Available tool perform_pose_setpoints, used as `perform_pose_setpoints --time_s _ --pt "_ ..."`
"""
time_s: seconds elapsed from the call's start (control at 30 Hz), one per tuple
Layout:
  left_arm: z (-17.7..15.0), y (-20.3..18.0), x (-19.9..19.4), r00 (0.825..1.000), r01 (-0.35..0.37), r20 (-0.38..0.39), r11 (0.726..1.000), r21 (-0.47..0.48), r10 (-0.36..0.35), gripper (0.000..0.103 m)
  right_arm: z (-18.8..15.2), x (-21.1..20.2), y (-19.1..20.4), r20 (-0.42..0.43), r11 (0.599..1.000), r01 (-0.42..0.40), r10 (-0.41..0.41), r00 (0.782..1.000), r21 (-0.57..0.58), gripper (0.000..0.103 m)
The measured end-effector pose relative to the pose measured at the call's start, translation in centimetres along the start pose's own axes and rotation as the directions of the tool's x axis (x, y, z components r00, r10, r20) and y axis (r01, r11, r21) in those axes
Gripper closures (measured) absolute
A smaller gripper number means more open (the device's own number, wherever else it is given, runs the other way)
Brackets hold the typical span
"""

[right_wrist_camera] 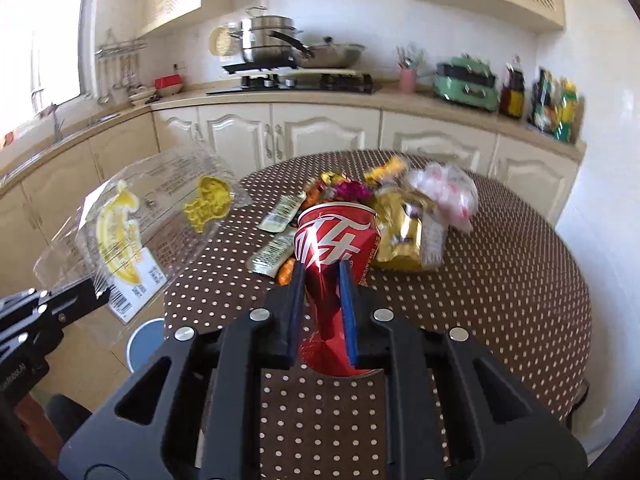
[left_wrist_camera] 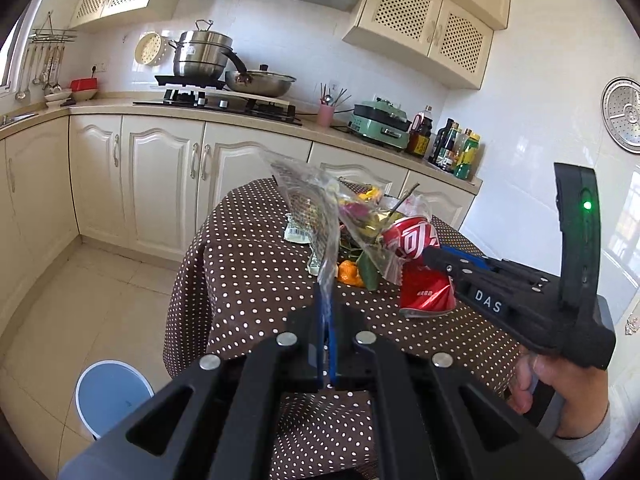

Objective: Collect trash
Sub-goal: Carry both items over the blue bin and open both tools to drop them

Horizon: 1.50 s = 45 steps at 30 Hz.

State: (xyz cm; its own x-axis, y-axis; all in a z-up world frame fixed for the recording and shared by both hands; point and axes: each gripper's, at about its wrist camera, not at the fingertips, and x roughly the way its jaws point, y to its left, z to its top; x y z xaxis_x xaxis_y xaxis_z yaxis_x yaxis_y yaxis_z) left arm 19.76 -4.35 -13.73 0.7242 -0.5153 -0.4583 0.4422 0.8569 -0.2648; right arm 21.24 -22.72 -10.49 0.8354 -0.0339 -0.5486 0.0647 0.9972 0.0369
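You are partway through, with both grippers loaded and nothing visibly binned yet. Your left gripper [left_wrist_camera: 326, 312] is pressed together on the edge of a clear crinkled plastic wrapper printed in yellow [right_wrist_camera: 132, 232], which hangs in the air off the near edge of the counter [right_wrist_camera: 500, 280] with its brown polka-dot cloth. Your right gripper [right_wrist_camera: 322, 276] is pinching a crushed red aluminium drink can [right_wrist_camera: 336, 236], squeezed at its dented waist; whether the can's base has left the cloth I cannot tell.

Down on the tiled floor, below the counter's edge, stands a round pale-blue bin with a white rim [left_wrist_camera: 112, 396]. From here I can see nothing inside it, so I judge both pieces still have to be carried over and dropped.

Plenty is left on the counter behind the can: a gold foil packet [right_wrist_camera: 400, 236], a bunched white-and-pink plastic bag [right_wrist_camera: 444, 192], two pale green sachets [right_wrist_camera: 276, 236], bright sweet wrappers [right_wrist_camera: 348, 188] and something orange [left_wrist_camera: 350, 272], all heaped close together. That means several more trips.
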Motion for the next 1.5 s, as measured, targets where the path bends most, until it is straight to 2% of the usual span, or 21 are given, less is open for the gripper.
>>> perform_pose_setpoints --time_s 0.17,0.23,0.43,0.6,0.8,0.97,1.1,1.2,1.27,1.3,1.33,1.37,1.47,1.5 --pt "-0.3 -1.0 0.6 1.0 0.022 -0.015 0.999 0.024 -0.022 0.102 0.1 -0.2 -2.0 -0.018 0.998 0.024 -0.023 1.0 0.064 0.084" --pt "-0.3 -1.5 0.9 0.999 0.029 -0.016 0.999 0.037 -0.029 0.102 -0.3 0.0 -2.8 -0.049 0.995 0.042 -0.038 0.998 0.089 0.083" --pt "0.0 -2.9 2.2 0.998 0.046 -0.035 0.997 0.062 -0.044 0.102 -1.5 0.2 -5.9 -0.06 0.986 0.024 -0.014 0.998 0.167 0.084" --pt "0.4 -3.4 2.3 0.999 0.04 -0.021 0.997 0.066 -0.039 0.102 -1.9 -1.5 -6.1 0.033 0.983 -0.023 0.017 0.999 0.181 0.085" --pt "1.4 -1.2 -0.1 0.999 0.015 0.033 0.999 0.028 -0.016 0.102 -0.4 -4.2 -3.0 0.121 0.988 -0.105 0.091 0.988 0.116 0.085" --pt "1.9 3.4 -3.4 0.995 -0.053 0.08 0.998 -0.033 0.056 0.102 0.9 -3.9 4.9 0.129 0.969 -0.246 0.246 0.961 -0.023 0.085" --pt "1.0 8.8 -5.9 0.983 -0.161 0.077 0.983 -0.085 0.168 0.102 0.9 -0.5 12.7 0.046 0.921 -0.372 0.379 0.924 -0.115 0.085" --pt "-0.7 14.1 -6.4 0.962 -0.268 0.013 0.955 -0.13 0.271 0.102 0.3 2.6 17.4 -0.024 0.886 -0.441 0.442 0.896 -0.144 0.085" --pt "-2.5 18.3 -6.2 0.943 -0.334 -0.057 0.927 -0.168 0.329 0.102 -0.8 5.7 21.2 -0.095 0.859 -0.486 0.476 0.874 -0.162 0.085" --pt "-3.2 19.7 -5.9 0.937 -0.348 -0.082 0.919 -0.182 0.339 0.102 -1.3 7.0 22.4 -0.122 0.85 -0.499 0.485 0.866 -0.166 0.085" --pt "-4.1 21.5 -5.5 0.928 -0.372 -0.117 0.906 -0.201 0.355 0.102 -2.3 8.8 24.1 -0.16 0.838 -0.52 0.498 0.852 -0.165 0.085" --pt "-5.4 23.7 -4.7 0.911 -0.407 -0.169 0.886 -0.22 0.377 0.102 -2.9 10.5 25.5 -0.192 0.83 -0.533 0.503 0.843 -0.163 0.085" --pt "-8.8 28.7 -1.9 0.881 -0.449 -0.292 0.85 -0.275 0.371 0.102 -5.6 15.6 29.1 -0.292 0.815 -0.563 0.51 0.809 -0.138 0.085" --pt "-10.0 30.3 -0.8 0.873 -0.454 -0.337 0.842 -0.292 0.354 0.102 -7.1 18.2 30.5 -0.344 0.813 -0.57 0.504 0.792 -0.121 0.085"
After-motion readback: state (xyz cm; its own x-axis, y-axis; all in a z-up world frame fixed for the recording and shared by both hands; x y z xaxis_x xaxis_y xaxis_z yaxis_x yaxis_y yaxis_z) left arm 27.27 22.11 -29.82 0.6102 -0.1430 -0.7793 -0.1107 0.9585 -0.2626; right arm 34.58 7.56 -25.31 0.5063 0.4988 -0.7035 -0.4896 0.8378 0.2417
